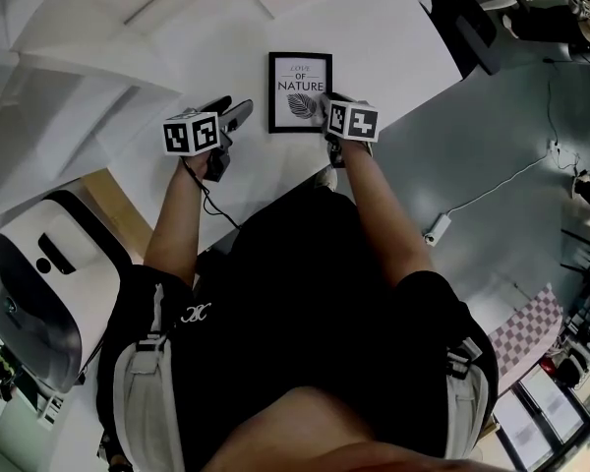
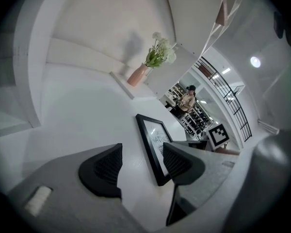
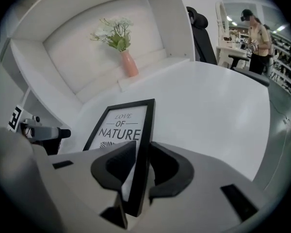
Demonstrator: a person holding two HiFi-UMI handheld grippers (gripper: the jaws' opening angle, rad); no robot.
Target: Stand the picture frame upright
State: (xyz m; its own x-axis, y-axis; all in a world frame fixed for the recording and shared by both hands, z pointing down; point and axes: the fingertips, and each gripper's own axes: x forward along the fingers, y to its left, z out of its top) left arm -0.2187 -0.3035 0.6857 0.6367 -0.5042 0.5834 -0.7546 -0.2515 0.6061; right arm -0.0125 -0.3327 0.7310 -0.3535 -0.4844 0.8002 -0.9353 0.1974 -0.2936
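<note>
Plainly, the right gripper point(image 3: 142, 153) had its 2 jaws closed on the right rail of the picture frame point(image 3: 120, 125), 1 pad on the glazed side and 1 on the outer edge. The left gripper point(image 2: 143, 155) had its jaws apart with only bare table point(image 1: 403, 37) in the gap. It sat at the frame's 9 o'clock, just beside the left rail, and we could not tell whether it touched.

The frame lay flat, face up, at our 12 o'clock, with a pink vase point(image 3: 130, 64) of flowers further out at 12 o'clock against the back wall.

We judged the frame light and stiff, its front pane slick and breakable. So the black rails were the places to hold, 1 on each side near the lower corners, tipping the top edge up.

The back stayed hidden, so we could not say whether it had a prop leg. In the head view the right gripper also covered the frame's 4 o'clock corner.
</note>
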